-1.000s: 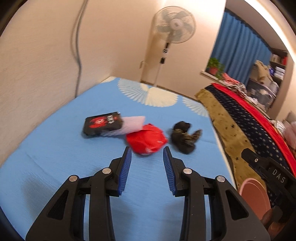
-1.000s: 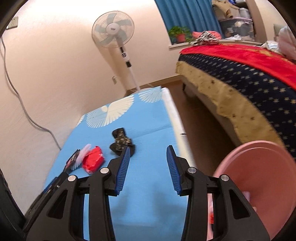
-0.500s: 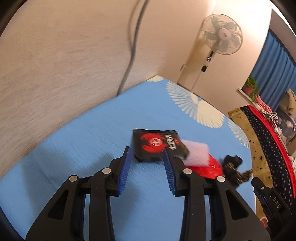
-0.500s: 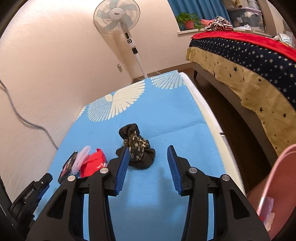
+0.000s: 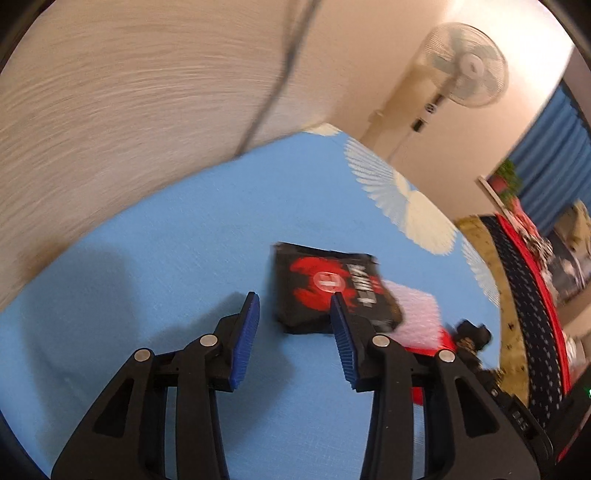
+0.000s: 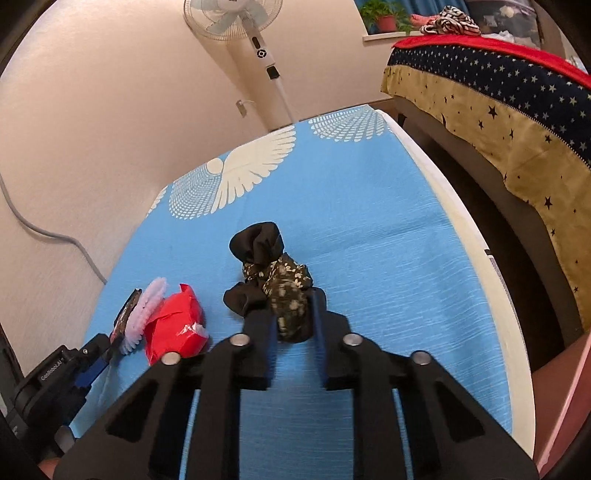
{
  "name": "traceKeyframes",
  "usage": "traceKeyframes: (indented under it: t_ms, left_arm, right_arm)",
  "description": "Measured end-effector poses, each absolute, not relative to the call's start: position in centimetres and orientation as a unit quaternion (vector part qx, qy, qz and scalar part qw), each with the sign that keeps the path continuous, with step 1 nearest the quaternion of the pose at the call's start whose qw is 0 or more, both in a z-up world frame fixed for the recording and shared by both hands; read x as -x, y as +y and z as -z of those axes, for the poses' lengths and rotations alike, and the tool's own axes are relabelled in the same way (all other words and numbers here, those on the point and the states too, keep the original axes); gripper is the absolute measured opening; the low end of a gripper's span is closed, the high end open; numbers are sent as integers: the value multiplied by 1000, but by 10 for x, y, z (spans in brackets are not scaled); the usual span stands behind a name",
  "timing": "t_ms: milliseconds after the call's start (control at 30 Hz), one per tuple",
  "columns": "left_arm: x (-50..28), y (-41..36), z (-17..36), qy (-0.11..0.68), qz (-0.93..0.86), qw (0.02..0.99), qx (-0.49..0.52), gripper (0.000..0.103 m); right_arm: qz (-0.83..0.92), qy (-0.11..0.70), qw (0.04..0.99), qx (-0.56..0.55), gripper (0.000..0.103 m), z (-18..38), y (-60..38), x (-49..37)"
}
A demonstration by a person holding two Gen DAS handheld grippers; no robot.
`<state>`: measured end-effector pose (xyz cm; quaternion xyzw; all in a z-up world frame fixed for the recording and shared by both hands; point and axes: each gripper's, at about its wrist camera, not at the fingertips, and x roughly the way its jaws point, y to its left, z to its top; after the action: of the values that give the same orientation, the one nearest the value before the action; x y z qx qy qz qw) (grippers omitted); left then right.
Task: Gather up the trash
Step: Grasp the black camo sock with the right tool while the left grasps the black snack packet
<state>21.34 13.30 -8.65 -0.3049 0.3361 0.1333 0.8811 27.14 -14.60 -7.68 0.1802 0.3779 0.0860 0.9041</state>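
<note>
A black packet with a red logo [image 5: 328, 286] lies on the blue sheet [image 5: 166, 236], with a pale pink fuzzy piece [image 5: 417, 314] and a red crumpled wrapper [image 6: 173, 325] beside it. My left gripper [image 5: 293, 308] is open, its fingertips just short of the packet's near edge. In the right wrist view, my right gripper [image 6: 293, 314] is shut on the near end of a black and floral cloth scrap [image 6: 273, 273] that rests on the sheet. The left gripper also shows at the lower left of the right wrist view [image 6: 92, 363].
A wall with a grey cable [image 6: 44, 232] runs along the sheet's left side. A standing fan [image 6: 236, 18] is at the far end. A bed with a starred cover [image 6: 517, 107] is across a floor gap on the right. A pink bin rim [image 6: 569, 406] shows at lower right.
My left gripper has swung left from the red wrapper to the black packet and come closer. My right gripper has moved forward and closed on the cloth scrap.
</note>
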Motion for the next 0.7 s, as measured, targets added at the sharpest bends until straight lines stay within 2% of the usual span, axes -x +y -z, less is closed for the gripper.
traceKeyframes:
  t_ms: [100,233,267,300,333,433,700]
  left_arm:
    - [-214,137,89,337,-125,877,320,40]
    - [-221,133,91,342,-90,876,329,40]
    - [-222,131,91,342,-88,877,325,36]
    - [-222,132,90,341,-89,878,324,30]
    - [-221,133,90,340,-92,878,324,19]
    - [-215,134,85,332,-97,882,322,3]
    - [-199,118,44,289,-66,919,258,1]
  right_arm:
    - [-88,378,904,-178,3,76,-146,-268]
    - [-90,376,906,-174,2,71,-145,-262]
    - [-91,375,906,-172,2,70,-146,-261]
    - [-91,374,907,-170,2,68,-146,-259]
    - [-90,373,908,-170,2,66,-147,-257]
    - [-89,369,909,-172,2,58,-150,-251]
    - [-96,355,918,-149,2,29,-146,-221]
